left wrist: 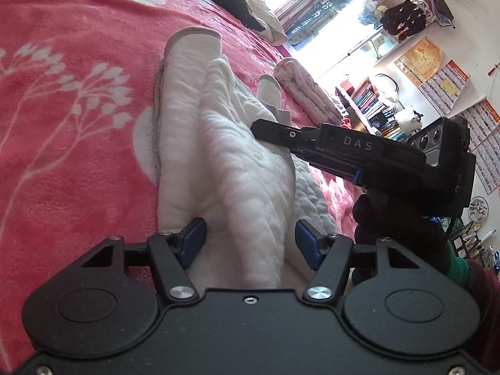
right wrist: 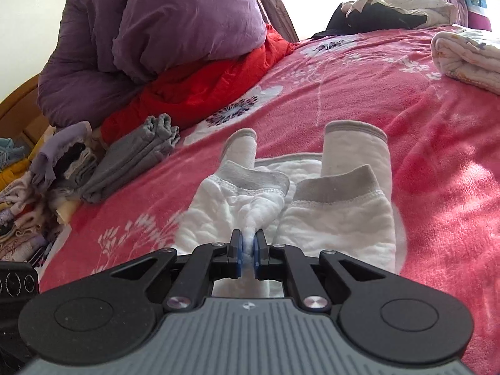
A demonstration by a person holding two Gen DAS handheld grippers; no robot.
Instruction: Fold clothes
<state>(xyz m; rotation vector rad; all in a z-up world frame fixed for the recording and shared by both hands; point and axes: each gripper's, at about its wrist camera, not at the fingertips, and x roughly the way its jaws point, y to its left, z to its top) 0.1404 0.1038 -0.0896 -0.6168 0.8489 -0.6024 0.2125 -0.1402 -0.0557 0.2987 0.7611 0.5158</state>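
Observation:
A white quilted garment [left wrist: 243, 168] with grey cuffs lies on the pink flowered blanket [left wrist: 62, 109]. My left gripper [left wrist: 250, 242] is open over its near end, and a raised fold of the cloth runs between the blue pads [left wrist: 192, 240] without being pinched. From the right, my right gripper [left wrist: 259, 126], held by a dark-gloved hand [left wrist: 390, 228], reaches onto the garment. In the right wrist view that gripper [right wrist: 249, 250] is shut on a bunched ridge of the white garment [right wrist: 337, 218]. Two grey-cuffed ends [right wrist: 354, 131] point away from me.
A purple duvet [right wrist: 150, 25] and a red quilt [right wrist: 203, 84] are piled at the head of the bed. Folded grey clothes [right wrist: 134, 159] and a mixed stack lie on the left. A rolled pale blanket [right wrist: 468, 59] sits at the right, dark clothes [right wrist: 375, 15] at the far edge.

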